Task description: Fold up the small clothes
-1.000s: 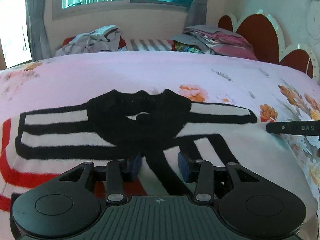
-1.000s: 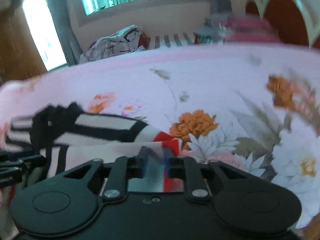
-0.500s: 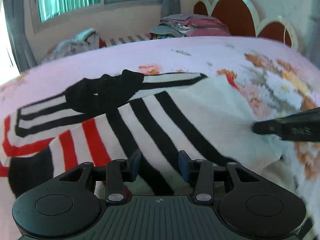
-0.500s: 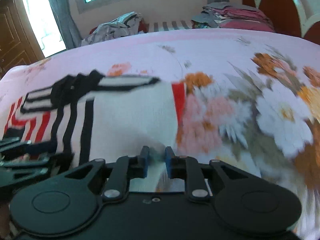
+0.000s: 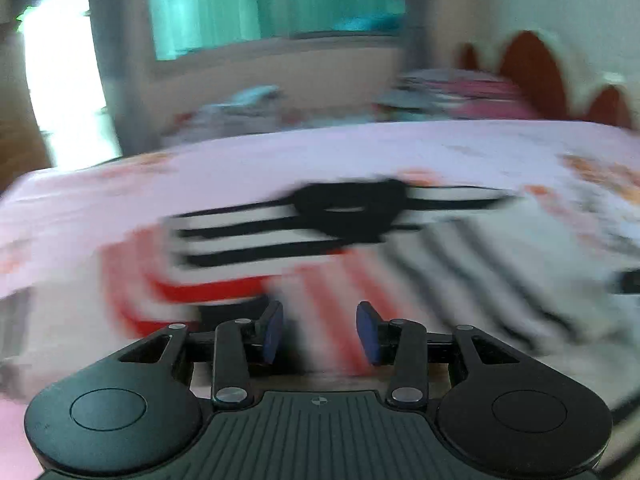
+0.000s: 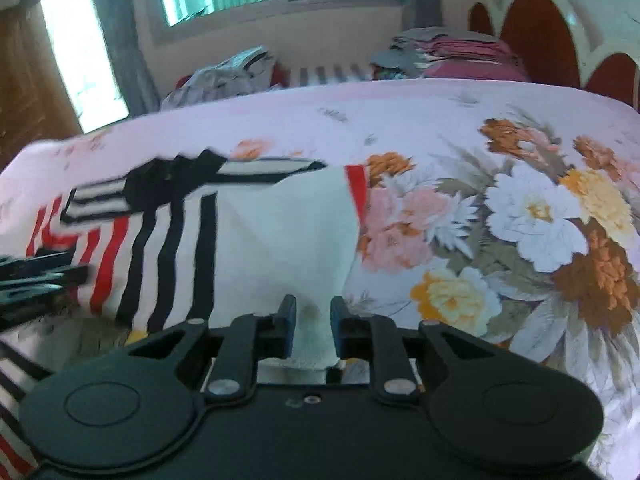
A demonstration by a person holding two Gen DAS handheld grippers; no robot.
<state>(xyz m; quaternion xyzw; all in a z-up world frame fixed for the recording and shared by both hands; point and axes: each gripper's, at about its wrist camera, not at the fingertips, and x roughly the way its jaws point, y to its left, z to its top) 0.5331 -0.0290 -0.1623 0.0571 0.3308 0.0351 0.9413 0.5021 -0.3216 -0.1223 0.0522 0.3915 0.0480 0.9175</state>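
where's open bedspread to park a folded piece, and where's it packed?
Free: the floral bedspread right of the striped shirt, and the pink strip between the shirt and the clothes piles at the far edge. Crowded: near left, where the left claw and the right claw work the shirt.

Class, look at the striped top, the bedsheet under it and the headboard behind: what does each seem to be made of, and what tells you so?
Striped top: soft matte cloth, probably cotton knit; it drapes and creases limply.
Bedsheet: thin woven fabric with printed flowers; flat, dull surface.
Headboard: rigid, reddish-brown panels in pale scalloped frames; possibly painted wood or padding, unclear.
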